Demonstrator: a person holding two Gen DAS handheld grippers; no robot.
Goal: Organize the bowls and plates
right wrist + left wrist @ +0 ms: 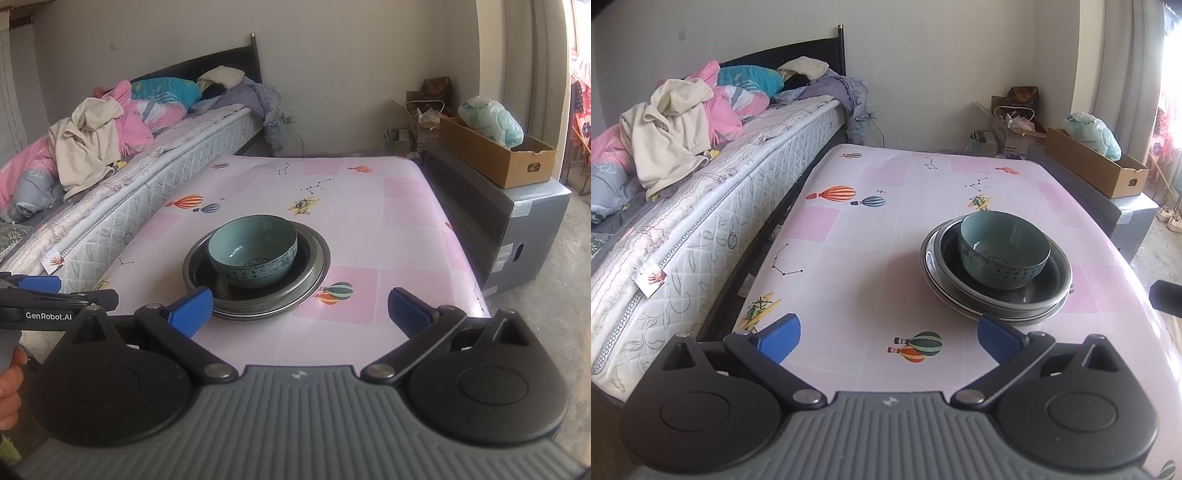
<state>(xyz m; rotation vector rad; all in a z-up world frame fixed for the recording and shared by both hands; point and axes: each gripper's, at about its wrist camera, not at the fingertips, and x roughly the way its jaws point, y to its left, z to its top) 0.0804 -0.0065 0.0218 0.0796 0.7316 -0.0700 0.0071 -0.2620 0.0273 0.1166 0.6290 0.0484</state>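
A teal ceramic bowl (1004, 250) (253, 255) sits inside a dark metal bowl (1027, 295) (314, 254), which rests on a metal plate (932, 284) (243, 314), all stacked on the pink table (857, 266) (369, 236). My left gripper (888, 338) is open and empty, near the table's front edge, with the stack ahead to its right. My right gripper (300, 312) is open and empty, just in front of the stack, its left finger (190, 310) overlapping the plate's near rim. The left gripper also shows at the left edge of the right wrist view (40, 286).
A bed with a mattress (713, 229) (147, 184) and piled clothes runs along the table's left side. A grey cabinet (517, 236) stands right of the table with a cardboard box (1097, 166) (495, 158) and plastic bag on it. Boxes sit in the far corner.
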